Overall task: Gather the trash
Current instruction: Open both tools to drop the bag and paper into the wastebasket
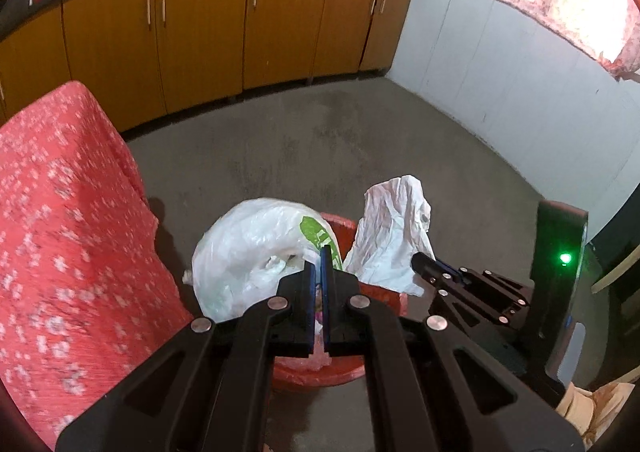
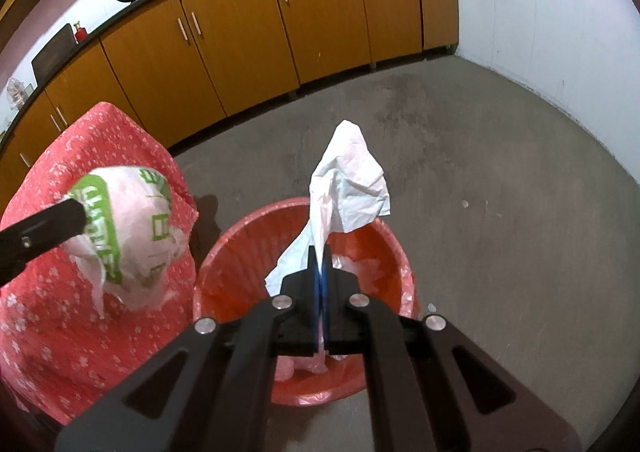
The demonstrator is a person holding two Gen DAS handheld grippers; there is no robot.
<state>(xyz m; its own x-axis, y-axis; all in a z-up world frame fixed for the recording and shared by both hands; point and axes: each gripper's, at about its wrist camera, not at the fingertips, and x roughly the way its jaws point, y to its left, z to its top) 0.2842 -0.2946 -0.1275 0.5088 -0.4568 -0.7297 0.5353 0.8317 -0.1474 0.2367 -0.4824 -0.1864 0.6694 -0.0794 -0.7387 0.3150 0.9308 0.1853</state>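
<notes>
A red bin (image 2: 384, 248) with a red liner stands on the floor; in the left wrist view its rim (image 1: 344, 221) shows behind the bags. My left gripper (image 1: 321, 264) is shut on a white plastic bag with green print (image 1: 256, 248), held above the bin's left side; the bag also shows in the right wrist view (image 2: 128, 236). My right gripper (image 2: 321, 268) is shut on a crumpled white bag (image 2: 352, 179), held over the bin. It also shows in the left wrist view (image 1: 394, 232), with the right gripper (image 1: 424, 266) beside it.
A piece of furniture under a red flowered cloth (image 1: 60, 236) stands close left of the bin. Orange cabinets (image 2: 248, 35) with a dark counter line the far wall. A white tiled wall (image 1: 500, 79) is on the right. Grey floor (image 2: 500, 191) lies between.
</notes>
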